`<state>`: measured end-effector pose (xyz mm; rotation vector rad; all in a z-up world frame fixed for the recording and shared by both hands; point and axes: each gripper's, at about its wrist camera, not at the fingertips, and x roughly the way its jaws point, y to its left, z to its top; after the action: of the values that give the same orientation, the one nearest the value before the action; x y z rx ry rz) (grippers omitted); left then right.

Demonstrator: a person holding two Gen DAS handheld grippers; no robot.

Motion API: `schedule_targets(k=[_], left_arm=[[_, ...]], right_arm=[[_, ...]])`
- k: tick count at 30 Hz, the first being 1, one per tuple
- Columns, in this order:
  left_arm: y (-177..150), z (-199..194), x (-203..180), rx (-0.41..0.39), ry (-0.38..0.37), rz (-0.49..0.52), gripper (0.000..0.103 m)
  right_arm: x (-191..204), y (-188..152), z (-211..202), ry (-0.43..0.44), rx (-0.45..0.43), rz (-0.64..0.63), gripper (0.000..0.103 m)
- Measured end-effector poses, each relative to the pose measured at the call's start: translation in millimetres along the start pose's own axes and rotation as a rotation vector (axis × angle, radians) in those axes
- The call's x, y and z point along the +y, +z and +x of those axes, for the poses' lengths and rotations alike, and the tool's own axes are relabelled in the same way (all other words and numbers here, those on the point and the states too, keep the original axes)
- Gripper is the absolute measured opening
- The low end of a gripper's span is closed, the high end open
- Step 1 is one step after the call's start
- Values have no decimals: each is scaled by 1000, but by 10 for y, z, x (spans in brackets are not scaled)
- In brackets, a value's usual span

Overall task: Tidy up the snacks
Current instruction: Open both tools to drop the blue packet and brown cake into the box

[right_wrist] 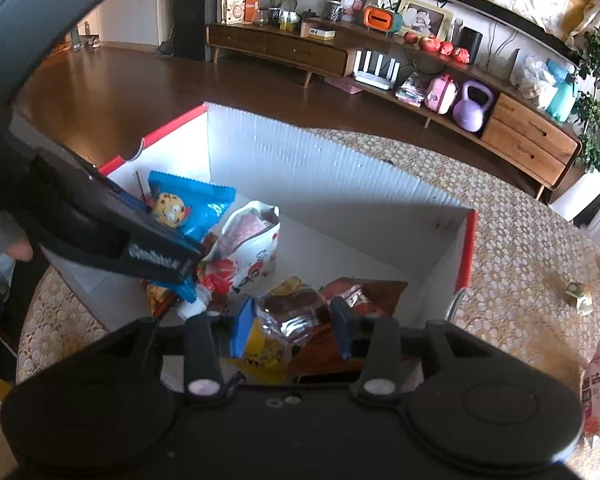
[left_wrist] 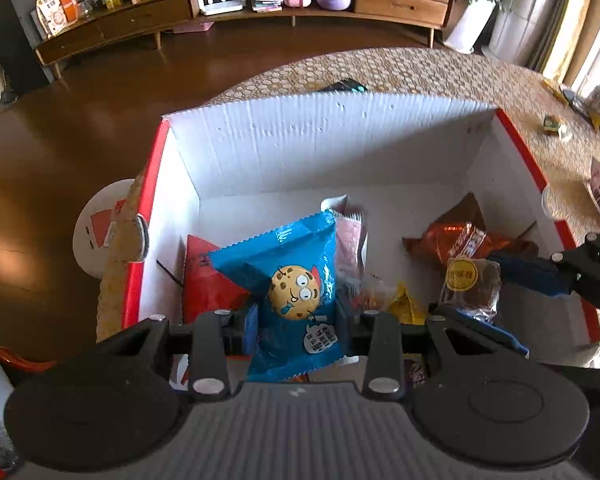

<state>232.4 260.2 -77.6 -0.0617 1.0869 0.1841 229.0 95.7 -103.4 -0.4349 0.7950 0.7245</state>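
While both grippers hang over the white box [left_wrist: 328,144] (red-edged), the left gripper [left_wrist: 296,316] clamps a blue cookie packet [left_wrist: 288,280]; the right gripper [right_wrist: 294,322] pinches a clear-wrapped brown cake [right_wrist: 292,312].

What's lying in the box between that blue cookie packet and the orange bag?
In the left wrist view, a pink-and-white pouch and a small yellow packet lie between the blue cookie packet and the orange bag.

Glossy brown wood floor [left_wrist: 100,92] catches sunlight. A long low wooden sideboard [right_wrist: 300,54] with drawers lines the far wall; pale curtains [left_wrist: 540,12] hang at right.
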Motion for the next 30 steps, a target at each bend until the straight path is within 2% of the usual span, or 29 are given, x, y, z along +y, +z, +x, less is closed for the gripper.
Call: schedule_targets(k=[6, 11, 14, 16, 20, 25, 30], left_arm=[[-37, 30, -67, 4, 15, 23, 38], [-74, -5, -114, -2, 48, 36, 43], [-106, -62, -132, -23, 68, 46, 57], [-117, -117, -118, -36, 53, 41, 70], [-155, -249, -119, -64, 34, 32, 71], [-202, -398, -119, -91, 37, 25, 71], [-272, -562, -137, -118, 36, 20, 71]], right_arm=[[-9, -45, 24, 1, 14, 8, 43], [-38, -77, -65, 13, 4, 21, 56], [-41, -89, -142, 17, -8, 26, 64], [-47, -95, -201, 18, -18, 27, 64], [-51, -109, -320, 20, -35, 32, 70], [-48, -151, -487, 24, -67, 29, 86], [-52, -203, -684, 21, -98, 35, 96]])
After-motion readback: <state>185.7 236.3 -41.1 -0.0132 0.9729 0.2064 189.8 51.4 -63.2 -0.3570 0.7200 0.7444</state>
